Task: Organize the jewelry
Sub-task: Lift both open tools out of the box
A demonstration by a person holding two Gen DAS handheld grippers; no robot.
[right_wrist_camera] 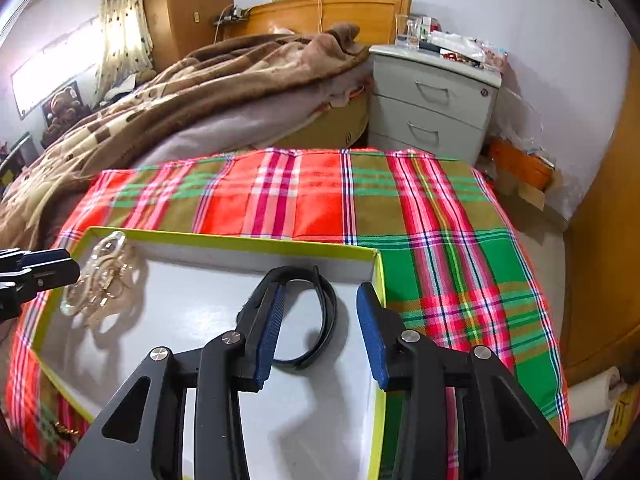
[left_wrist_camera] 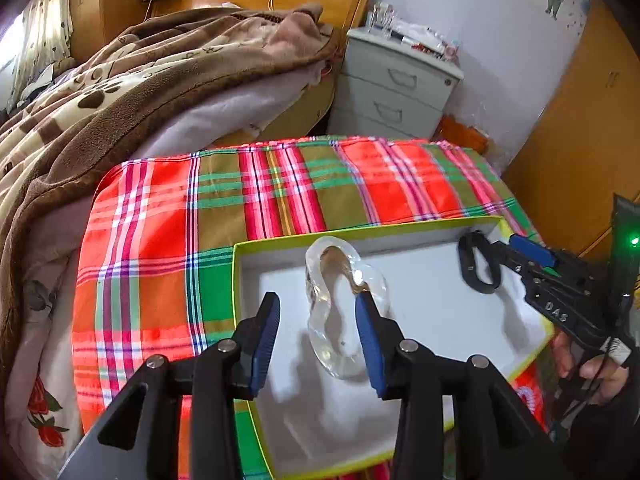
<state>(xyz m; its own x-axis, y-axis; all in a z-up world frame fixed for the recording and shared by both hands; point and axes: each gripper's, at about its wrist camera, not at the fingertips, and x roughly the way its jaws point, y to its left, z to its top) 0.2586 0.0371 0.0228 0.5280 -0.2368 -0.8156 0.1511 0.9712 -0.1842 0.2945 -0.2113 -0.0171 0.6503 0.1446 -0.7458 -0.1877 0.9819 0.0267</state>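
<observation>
A shallow white box with a yellow-green rim (left_wrist_camera: 280, 242) (right_wrist_camera: 224, 238) lies on a plaid cloth. A clear glass-like bangle (left_wrist_camera: 340, 304) stands tilted in the box between my left gripper's open fingers; it also shows in the right wrist view (right_wrist_camera: 100, 276) at the box's left end. My left gripper (left_wrist_camera: 318, 306) is open around it. A black band bracelet (right_wrist_camera: 316, 316) lies in the box's right part between my right gripper's open fingers; the left wrist view shows it too (left_wrist_camera: 476, 266). My right gripper (right_wrist_camera: 320, 296) (left_wrist_camera: 496, 248) is open.
The plaid cloth (left_wrist_camera: 280, 184) (right_wrist_camera: 440, 240) covers a table. A bed with a brown blanket (left_wrist_camera: 120, 92) lies behind and left. A grey drawer cabinet (right_wrist_camera: 432, 108) stands at the back right, a wooden wardrobe (left_wrist_camera: 580, 128) on the right.
</observation>
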